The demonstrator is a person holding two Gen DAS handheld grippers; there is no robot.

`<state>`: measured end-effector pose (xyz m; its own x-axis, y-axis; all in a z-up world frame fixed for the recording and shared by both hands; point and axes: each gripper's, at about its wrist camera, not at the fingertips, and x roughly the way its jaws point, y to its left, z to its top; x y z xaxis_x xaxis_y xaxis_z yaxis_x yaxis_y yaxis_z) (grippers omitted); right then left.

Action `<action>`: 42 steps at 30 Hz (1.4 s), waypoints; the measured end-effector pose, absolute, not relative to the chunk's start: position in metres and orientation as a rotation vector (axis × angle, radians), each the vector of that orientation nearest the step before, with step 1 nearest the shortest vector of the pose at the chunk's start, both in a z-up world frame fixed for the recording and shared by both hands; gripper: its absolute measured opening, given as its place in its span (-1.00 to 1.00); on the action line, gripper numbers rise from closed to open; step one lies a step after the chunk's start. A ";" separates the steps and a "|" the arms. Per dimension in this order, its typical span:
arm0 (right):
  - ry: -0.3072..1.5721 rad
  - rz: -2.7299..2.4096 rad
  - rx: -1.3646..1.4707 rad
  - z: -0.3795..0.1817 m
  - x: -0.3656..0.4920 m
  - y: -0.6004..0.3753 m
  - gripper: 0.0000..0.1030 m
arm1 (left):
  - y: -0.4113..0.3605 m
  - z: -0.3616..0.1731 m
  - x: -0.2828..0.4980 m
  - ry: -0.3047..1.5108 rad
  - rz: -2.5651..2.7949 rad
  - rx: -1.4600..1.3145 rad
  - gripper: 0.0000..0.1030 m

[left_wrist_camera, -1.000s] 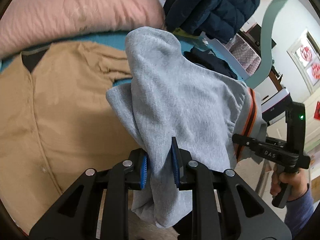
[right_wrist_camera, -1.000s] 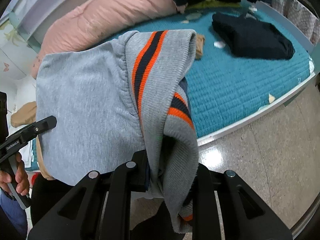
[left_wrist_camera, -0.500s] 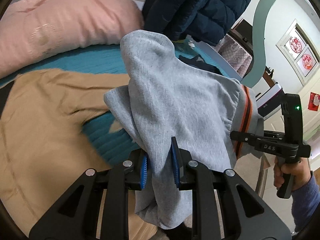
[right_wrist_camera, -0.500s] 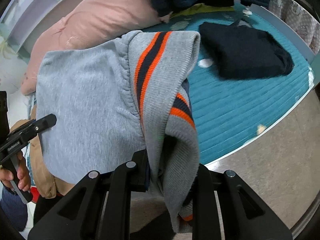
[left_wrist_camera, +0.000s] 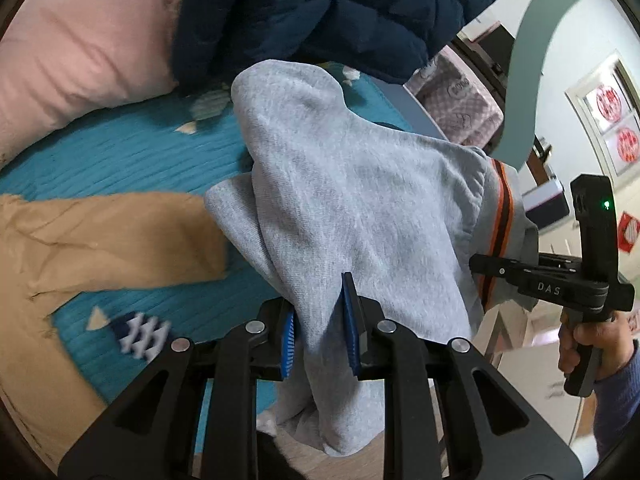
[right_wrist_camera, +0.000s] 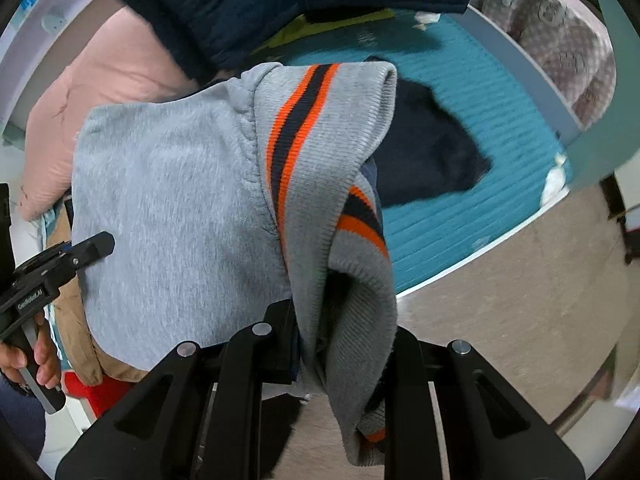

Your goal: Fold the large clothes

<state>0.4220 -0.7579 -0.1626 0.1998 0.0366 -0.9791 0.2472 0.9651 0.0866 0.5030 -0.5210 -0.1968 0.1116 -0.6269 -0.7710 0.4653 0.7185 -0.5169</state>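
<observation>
Your left gripper (left_wrist_camera: 320, 320) clamps the grey sweatshirt (left_wrist_camera: 360, 208), blue pads (left_wrist_camera: 289, 338) pinching fleece; your right gripper (right_wrist_camera: 344, 340) grips its striped ribbed hem (right_wrist_camera: 316, 152), pads buried in cloth; the garment hangs between them above the teal bedspread (left_wrist_camera: 120, 160), covering part of the tan garment (left_wrist_camera: 100, 232); beyond, a navy jacket (left_wrist_camera: 320, 12), cut off.

Open teal bed cover (left_wrist_camera: 132, 160) is seen between the pink pillow (left_wrist_camera: 80, 48) and the tan garment (left_wrist_camera: 108, 236). The far side is blocked by a navy puffer jacket (left_wrist_camera: 320, 12), and a dark folded sweater (right_wrist_camera: 424, 148) occupies the cover near the bed's edge.
</observation>
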 end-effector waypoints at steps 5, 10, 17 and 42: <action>1.415 -0.147 0.198 -0.158 0.464 -0.811 -0.68 | -0.575 -0.198 0.531 1.234 -0.781 -0.193 -0.63; 1.448 -0.144 0.174 -0.167 0.503 -0.852 -0.68 | -0.620 -0.216 0.572 1.237 -0.762 -0.212 -0.63; 1.498 -0.147 0.162 -0.202 0.556 -0.881 -0.68 | -0.651 -0.251 0.613 1.265 -0.733 -0.218 -0.63; 1.693 -0.176 0.267 -0.288 0.590 -0.905 -0.67 | -0.676 -0.306 0.655 1.417 -0.703 -0.128 -0.58</action>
<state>0.5895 -0.9048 -0.2878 -0.1237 0.0739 -0.9896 0.2764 0.9603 0.0372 0.6552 -0.6764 -0.3056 -0.0098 -0.5162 -0.8564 0.3697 0.7939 -0.4828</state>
